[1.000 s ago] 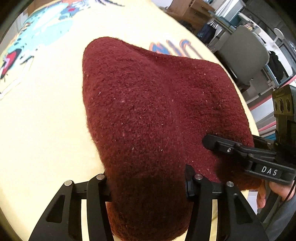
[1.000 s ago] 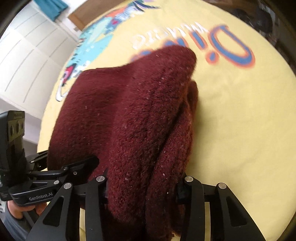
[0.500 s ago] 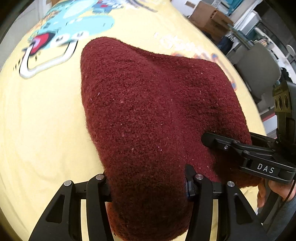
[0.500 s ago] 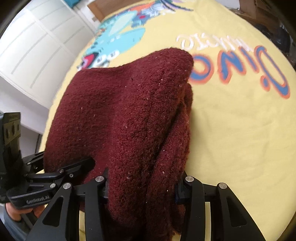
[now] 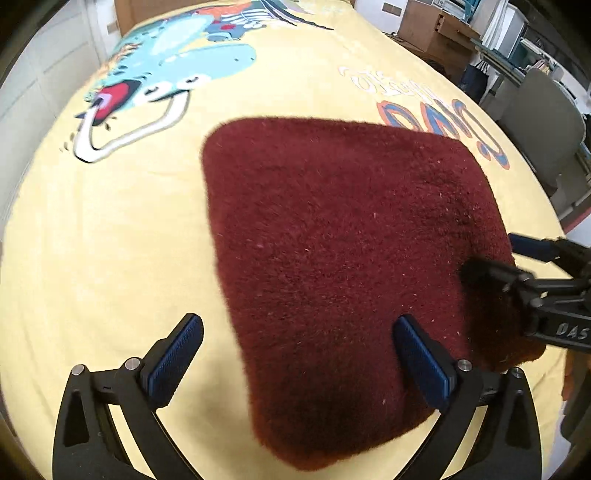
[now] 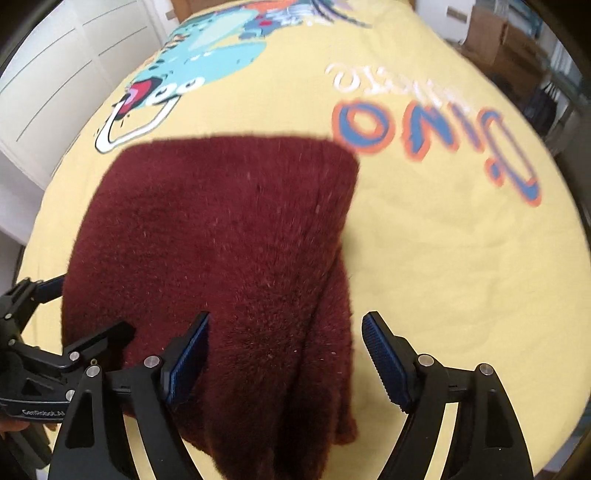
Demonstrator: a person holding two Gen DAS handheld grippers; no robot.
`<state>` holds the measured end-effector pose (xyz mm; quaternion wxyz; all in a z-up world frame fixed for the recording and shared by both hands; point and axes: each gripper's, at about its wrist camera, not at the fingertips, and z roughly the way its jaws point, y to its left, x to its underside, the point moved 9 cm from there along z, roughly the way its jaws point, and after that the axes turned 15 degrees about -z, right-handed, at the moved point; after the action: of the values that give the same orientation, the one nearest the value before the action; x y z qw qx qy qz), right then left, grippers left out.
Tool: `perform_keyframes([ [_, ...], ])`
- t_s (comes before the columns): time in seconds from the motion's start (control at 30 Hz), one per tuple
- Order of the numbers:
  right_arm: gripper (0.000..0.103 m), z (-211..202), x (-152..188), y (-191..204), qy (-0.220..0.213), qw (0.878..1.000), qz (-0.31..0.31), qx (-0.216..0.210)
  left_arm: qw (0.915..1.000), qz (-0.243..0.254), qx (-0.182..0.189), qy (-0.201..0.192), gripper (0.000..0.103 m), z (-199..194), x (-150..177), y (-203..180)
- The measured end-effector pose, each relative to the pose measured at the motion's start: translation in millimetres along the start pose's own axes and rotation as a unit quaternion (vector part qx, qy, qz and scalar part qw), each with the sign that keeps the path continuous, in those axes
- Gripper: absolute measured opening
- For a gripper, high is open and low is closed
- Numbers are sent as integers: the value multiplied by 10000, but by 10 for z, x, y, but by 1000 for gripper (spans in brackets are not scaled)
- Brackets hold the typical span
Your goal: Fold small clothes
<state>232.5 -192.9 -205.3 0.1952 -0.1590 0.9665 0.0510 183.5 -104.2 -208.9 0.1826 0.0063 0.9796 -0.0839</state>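
Observation:
A dark red knitted garment (image 5: 343, 240) lies folded in a flat, roughly square shape on the yellow printed cloth (image 5: 110, 240). My left gripper (image 5: 297, 325) hangs over its near left edge. Its jaws are opening wide and the blue pads are clear of the fabric. In the right wrist view the garment (image 6: 229, 229) shows stacked layers along its right side. My right gripper (image 6: 288, 319) straddles that near right edge. Its jaws are opening too, with the pads off the knit. Each gripper shows in the other's view: the right gripper (image 5: 491, 254) and the left gripper (image 6: 92, 304).
The yellow cloth carries a blue dinosaur print (image 5: 177, 74) and orange-blue lettering (image 6: 424, 140). A grey chair (image 5: 543, 122) and cardboard boxes (image 5: 432, 26) stand beyond the right edge. White cabinet doors (image 6: 55, 74) are on the left. A hand (image 5: 569, 369) holds the right gripper.
Both grippers have let go of the garment and their jaws have spread. The garment has dropped from a raised hump to lie flat on the cloth.

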Motion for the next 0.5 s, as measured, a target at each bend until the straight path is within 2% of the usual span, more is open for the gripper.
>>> perform_keyframes([
  [0.07,83,-123,-12,17,-114,9999,-6,42,9999,14,-26,-123,102,-78,-20,15],
  [0.17,84,-239,-15,118,-303,9993,-159,126,9996,20,133,-230,102,-111,-41,-57],
  [0.27,85,-201,16,167,-322,9986,-292,295,9994,-28,181,-305,102,-227,-30,150],
  [0.37,85,-108,160,68,-215,9988,-168,405,9999,-56,-75,-113,102,-148,-145,249],
  [0.43,85,-38,236,-57,-139,9981,-123,582,9999,-54,-132,-76,102,-76,-137,363],
  [0.5,86,-7,334,-189,-148,9987,13,496,9999,-34,-94,-105,102,-53,-96,441],
])
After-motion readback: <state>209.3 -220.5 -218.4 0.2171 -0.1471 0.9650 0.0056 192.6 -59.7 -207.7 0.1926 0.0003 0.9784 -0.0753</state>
